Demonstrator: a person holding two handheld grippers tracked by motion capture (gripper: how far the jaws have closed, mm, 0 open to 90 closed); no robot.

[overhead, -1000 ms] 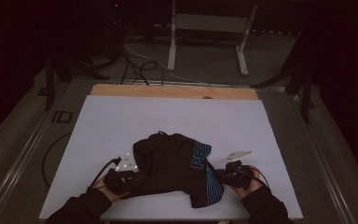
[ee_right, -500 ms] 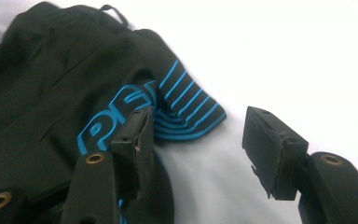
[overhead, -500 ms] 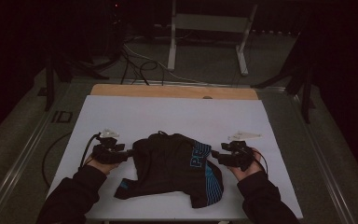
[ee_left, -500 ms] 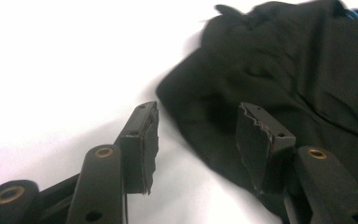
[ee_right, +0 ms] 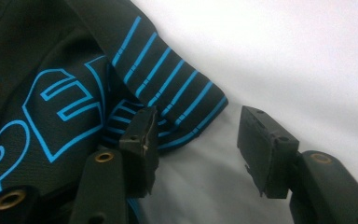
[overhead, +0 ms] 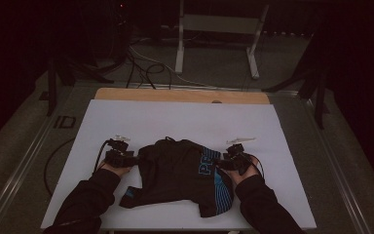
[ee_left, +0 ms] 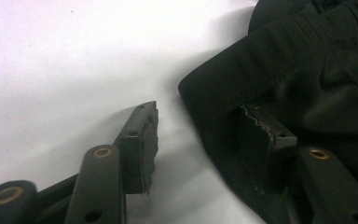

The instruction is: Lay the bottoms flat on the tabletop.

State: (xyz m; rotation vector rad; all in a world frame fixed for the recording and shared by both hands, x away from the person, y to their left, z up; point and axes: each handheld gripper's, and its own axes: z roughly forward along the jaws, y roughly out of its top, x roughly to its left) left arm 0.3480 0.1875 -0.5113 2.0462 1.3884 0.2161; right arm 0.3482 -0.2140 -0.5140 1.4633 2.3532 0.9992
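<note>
Partly hidden: left gripper (ee_left: 196, 135) far pad behind black shirt (ee_left: 307, 70) edge.

Left hand-held gripper (overhead: 132, 158) jaws parted, right hand-held gripper (overhead: 220, 163) likewise

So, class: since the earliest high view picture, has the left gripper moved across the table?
Yes. The left gripper has moved from near the white table front edge toward the far wooden strip, and sits at the black shirt left edge.

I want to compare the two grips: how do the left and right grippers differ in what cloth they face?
The left gripper faces a plain black edge of the shirt; the right gripper faces a blue-striped edge. Both have open jaws straddling the cloth's edge, having lately closed somewhat.
</note>
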